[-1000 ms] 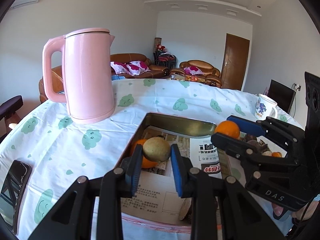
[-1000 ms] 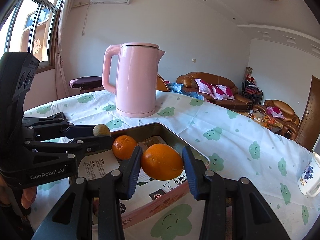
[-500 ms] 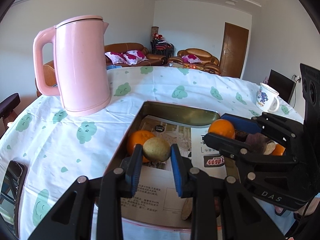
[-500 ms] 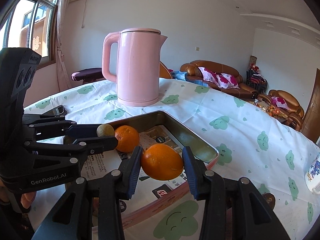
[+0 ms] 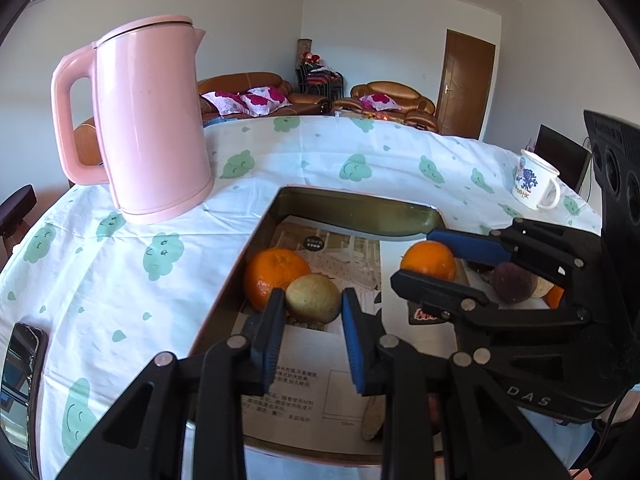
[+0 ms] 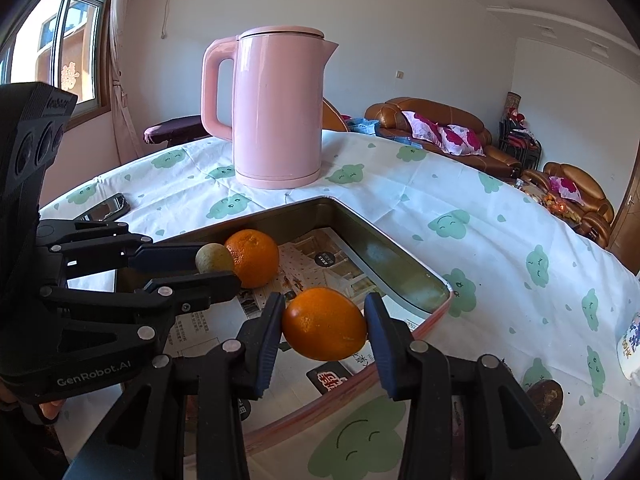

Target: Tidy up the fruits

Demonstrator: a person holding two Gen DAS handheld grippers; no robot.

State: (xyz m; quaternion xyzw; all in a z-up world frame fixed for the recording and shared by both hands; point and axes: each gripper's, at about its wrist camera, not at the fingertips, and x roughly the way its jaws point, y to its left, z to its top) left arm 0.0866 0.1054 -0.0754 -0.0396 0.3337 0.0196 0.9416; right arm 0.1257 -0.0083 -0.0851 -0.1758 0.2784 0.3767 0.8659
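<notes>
My left gripper (image 5: 313,300) is shut on a small yellow-green fruit (image 5: 313,298), held just over the left part of the newspaper-lined metal tray (image 5: 360,212). A loose orange (image 5: 276,276) lies in the tray right behind that fruit. My right gripper (image 6: 324,322) is shut on a second orange (image 6: 324,324), hanging above the tray's right side near its wall (image 6: 384,260). In the right wrist view the left gripper (image 6: 214,260) holds its fruit beside the loose orange (image 6: 252,258). The left wrist view shows the right gripper (image 5: 436,260) gripping its orange.
A tall pink kettle (image 5: 152,120) stands on the cloud-print tablecloth behind the tray's left corner. A white mug (image 5: 534,184) sits far right, a phone (image 5: 20,364) near the left edge. A dark purple fruit (image 5: 510,282) lies behind the right gripper.
Both grippers have tipped downward toward the tray, and the right one has sunk slightly with its orange. Both grips are unchanged.
</notes>
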